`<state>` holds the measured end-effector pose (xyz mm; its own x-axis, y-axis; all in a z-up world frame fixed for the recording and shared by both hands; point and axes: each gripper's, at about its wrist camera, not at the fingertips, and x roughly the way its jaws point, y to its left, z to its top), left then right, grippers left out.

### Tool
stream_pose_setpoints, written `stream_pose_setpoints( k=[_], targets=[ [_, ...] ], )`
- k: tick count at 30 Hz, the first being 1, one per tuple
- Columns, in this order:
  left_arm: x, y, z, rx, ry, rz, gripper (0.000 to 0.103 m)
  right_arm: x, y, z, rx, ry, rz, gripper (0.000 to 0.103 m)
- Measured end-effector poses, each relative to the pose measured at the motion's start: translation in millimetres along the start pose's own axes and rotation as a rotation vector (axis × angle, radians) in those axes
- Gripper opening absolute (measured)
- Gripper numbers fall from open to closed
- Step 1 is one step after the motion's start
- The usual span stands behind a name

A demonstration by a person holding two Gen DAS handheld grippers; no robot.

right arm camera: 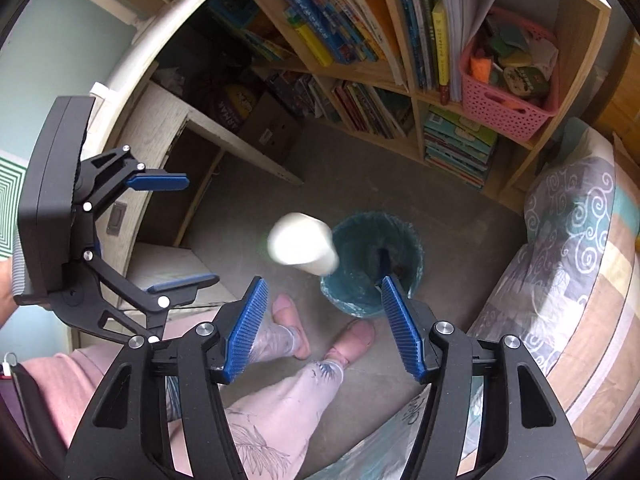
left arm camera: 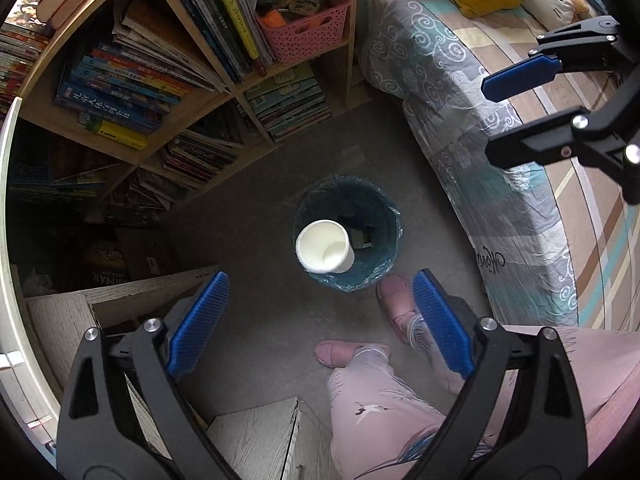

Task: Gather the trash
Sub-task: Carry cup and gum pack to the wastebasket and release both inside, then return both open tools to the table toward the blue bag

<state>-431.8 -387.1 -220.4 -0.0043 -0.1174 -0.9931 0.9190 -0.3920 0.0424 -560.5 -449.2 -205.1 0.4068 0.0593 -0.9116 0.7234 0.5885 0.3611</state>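
A white paper cup (left arm camera: 325,246) is in the air over the mouth of a round bin lined with a blue-green bag (left arm camera: 378,216), and no gripper touches it. In the right wrist view the cup (right arm camera: 302,245) is blurred, just left of the bin (right arm camera: 360,292). My left gripper (left arm camera: 320,284) points straight down above the bin, open, with nothing between its blue pads. My right gripper (right arm camera: 323,284) is also open and empty. It shows at the upper right of the left wrist view as the right gripper (left arm camera: 486,118). The left gripper (right arm camera: 202,230) is at the left. Dark scraps lie in the bin.
A wooden bookshelf (left arm camera: 208,92) full of books, with a pink basket (left arm camera: 308,28), stands behind the bin. A bed with a patterned quilt (left arm camera: 480,168) is on the right. A person's legs and pink slippers (left arm camera: 394,300) stand beside the bin. A pale wooden cabinet (left arm camera: 256,436) is near.
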Motion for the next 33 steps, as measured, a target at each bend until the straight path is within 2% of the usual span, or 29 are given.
stream_pose_setpoints(
  k=[13,19,27,29,33],
  targets=[
    [-8.0,1.6,-6.5,-0.027,-0.016,0.007,0.093,-15.1,-2.2,-1.8,-0.011,-0.031,-0.003,0.061],
    [-21.3,10.3,-16.1,-0.072,-0.041,0.027,0.093,-21.6,8.4,-0.2,-0.054,-0.044,-0.004,0.063],
    [-55.5,43.7,-44.5,-0.195,-0.091,0.078,0.093,-24.3,49.5,20.0,-0.193,-0.047,0.024,0.067],
    [-67.2,57.5,-56.8,-0.238,-0.104,0.106,0.095,-25.6,64.0,29.4,-0.242,-0.051,0.036,0.073],
    [-93.6,88.8,-91.2,-0.341,-0.124,0.172,0.096,-26.9,105.9,56.9,-0.366,-0.057,0.077,0.075]
  ],
)
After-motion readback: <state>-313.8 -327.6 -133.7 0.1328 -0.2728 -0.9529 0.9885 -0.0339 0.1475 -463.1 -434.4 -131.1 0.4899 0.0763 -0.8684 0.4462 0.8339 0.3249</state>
